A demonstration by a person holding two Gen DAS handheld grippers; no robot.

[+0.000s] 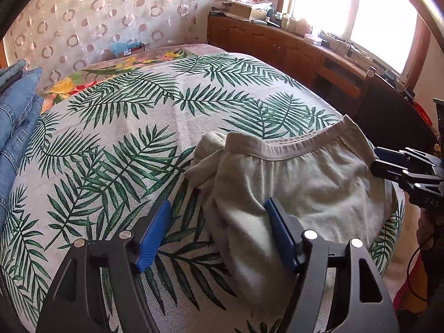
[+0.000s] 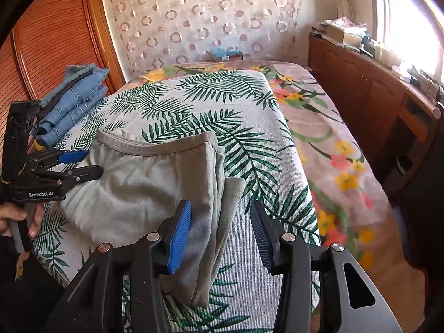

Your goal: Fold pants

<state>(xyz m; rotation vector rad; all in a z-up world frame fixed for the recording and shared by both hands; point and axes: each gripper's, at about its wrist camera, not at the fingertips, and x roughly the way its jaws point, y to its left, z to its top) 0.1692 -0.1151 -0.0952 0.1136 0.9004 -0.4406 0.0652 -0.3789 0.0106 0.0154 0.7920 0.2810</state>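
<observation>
Pale grey pants (image 1: 305, 180) lie folded in a bundle on the palm-leaf bed cover (image 1: 125, 138), waistband toward the far side. My left gripper (image 1: 217, 205) is open over the bundle's left edge; its right finger rests on the cloth and its left finger is over the cover. In the right wrist view the pants (image 2: 138, 188) show stacked folded edges on the right. My right gripper (image 2: 221, 205) is open around those edges, pads not pressing. Each gripper also shows in the other's view: the right gripper (image 1: 376, 159) at the pants' right side, the left gripper (image 2: 93, 163) at their left side.
A stack of folded jeans (image 2: 75, 97) sits at the bed's far left. A floral blanket (image 2: 333, 152) covers the right side of the bed. A wooden cabinet (image 2: 360, 83) with clutter runs under the window. A person's hand (image 2: 16, 219) holds the left gripper's handle.
</observation>
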